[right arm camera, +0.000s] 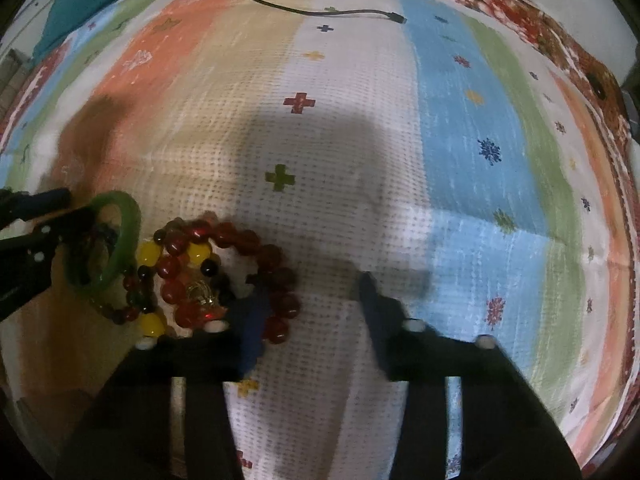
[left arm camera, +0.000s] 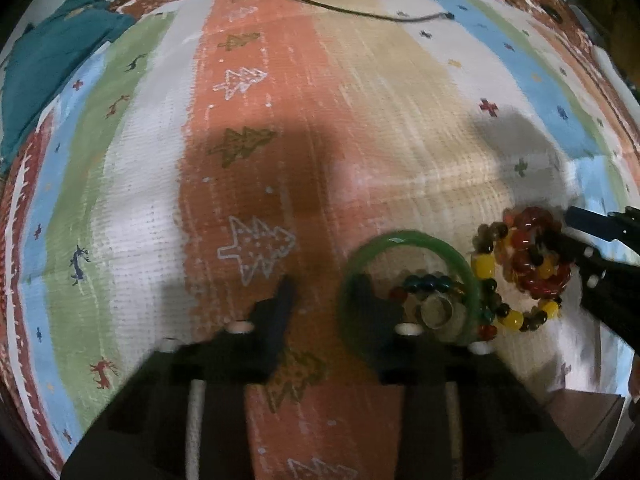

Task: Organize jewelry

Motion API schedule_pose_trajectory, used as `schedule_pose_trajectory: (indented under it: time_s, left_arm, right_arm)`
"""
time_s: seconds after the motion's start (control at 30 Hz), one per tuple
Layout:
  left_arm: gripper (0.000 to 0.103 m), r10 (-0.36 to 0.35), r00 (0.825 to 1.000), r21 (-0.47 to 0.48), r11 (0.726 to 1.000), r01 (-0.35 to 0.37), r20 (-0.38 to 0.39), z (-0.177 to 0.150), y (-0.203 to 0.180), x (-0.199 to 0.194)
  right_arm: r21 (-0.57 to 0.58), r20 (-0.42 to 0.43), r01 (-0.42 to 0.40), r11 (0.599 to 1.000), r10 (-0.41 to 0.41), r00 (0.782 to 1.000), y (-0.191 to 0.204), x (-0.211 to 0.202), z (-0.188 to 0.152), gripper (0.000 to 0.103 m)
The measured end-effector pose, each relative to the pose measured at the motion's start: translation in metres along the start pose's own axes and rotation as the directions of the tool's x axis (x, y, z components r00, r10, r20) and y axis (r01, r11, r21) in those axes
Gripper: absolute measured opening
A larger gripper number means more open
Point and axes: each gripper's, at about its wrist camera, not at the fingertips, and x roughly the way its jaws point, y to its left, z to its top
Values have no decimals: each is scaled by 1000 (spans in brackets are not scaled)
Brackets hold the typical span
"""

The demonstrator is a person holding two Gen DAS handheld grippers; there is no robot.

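Note:
A pile of jewelry lies on a striped cloth. In the left wrist view my left gripper [left arm camera: 324, 292] is open; its right finger reaches inside a green bangle [left arm camera: 408, 240]. Next to it lie a silver ring [left arm camera: 438, 310], a dark beaded bracelet [left arm camera: 426, 282], a yellow-and-dark bead bracelet [left arm camera: 486, 266] and a red bead bracelet [left arm camera: 534, 256]. In the right wrist view my right gripper [right arm camera: 312, 292] is open; its left finger lies inside the red bead bracelet [right arm camera: 276, 264]. The green bangle [right arm camera: 128, 224] hangs on the left gripper's finger at left.
A black cable [left arm camera: 360, 10] lies at the far side of the cloth [left arm camera: 140, 200], also in the right wrist view [right arm camera: 320, 10]. A teal fabric [left arm camera: 52, 64] is bunched at the far left. A cardboard-coloured surface [right arm camera: 52, 340] shows at lower left.

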Motion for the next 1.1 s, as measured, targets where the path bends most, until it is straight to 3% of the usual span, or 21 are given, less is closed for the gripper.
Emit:
schedule_pose_trajectory:
  time_s: [0.03, 0.27, 0.67, 1.1]
  left_arm:
    - [7, -10, 1000, 6, 1000, 10, -5, 0, -1, 0]
    - [6, -23, 1000, -11, 1000, 23, -2, 2, 2, -7]
    - [7, -67, 992, -61, 995, 74, 108, -7, 10, -48]
    - [7, -68, 979, -110, 990, 91, 192, -11, 2, -79]
  right_arm:
    - [-4, 2, 0, 1000, 0, 1000, 1, 0, -2, 14]
    - [-18, 31, 1, 1000, -1, 1000, 0, -9, -10, 14]
    - [49, 101, -78, 996, 73, 992, -8, -35, -15, 14]
    - [14, 244, -69, 998, 63, 968, 9, -82, -20, 14]
